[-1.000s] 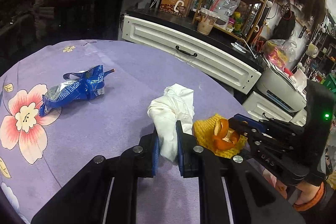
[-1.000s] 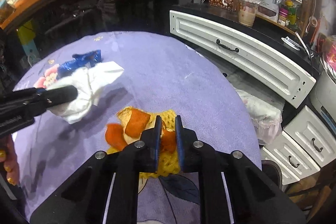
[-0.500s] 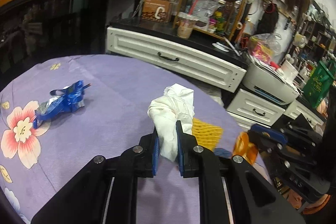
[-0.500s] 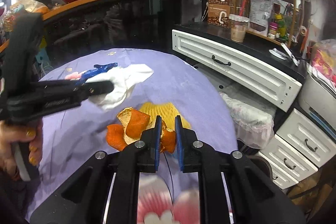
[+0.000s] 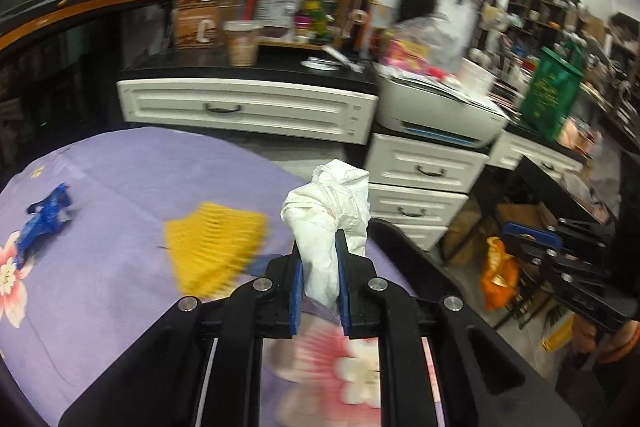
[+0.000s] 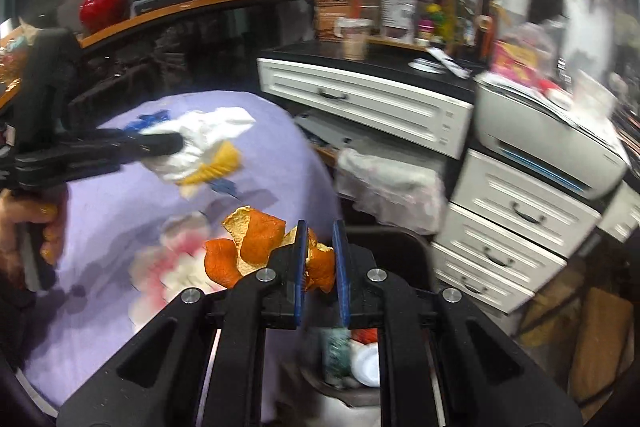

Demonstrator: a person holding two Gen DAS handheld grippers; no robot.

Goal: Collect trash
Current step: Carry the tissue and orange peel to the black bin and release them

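My left gripper [image 5: 318, 279] is shut on a crumpled white tissue [image 5: 330, 211] and holds it above the right edge of the round purple table [image 5: 112, 187]. It also shows in the right wrist view [image 6: 160, 147] with the tissue [image 6: 200, 139]. My right gripper [image 6: 320, 267] is shut on an orange peel [image 6: 256, 247], held off the table's edge above a dark trash bin [image 6: 352, 359] with rubbish in it. The right gripper [image 5: 532, 243] and peel [image 5: 496, 275] show in the left wrist view. A yellow foam net [image 5: 216, 243] and a blue wrapper [image 5: 44, 219] lie on the table.
White drawer cabinets [image 5: 248, 107] and a printer [image 5: 436, 111] stand beyond the table. A bin lined with a white bag [image 6: 388, 183] stands by the cabinets. Cardboard boxes [image 5: 516, 215] sit on the floor at the right. Shelves with clutter fill the back.
Both grippers have swung right, off the table's edge, each still holding its item. The orange peel now hangs over the trash bin. The yellow net stays on the table.
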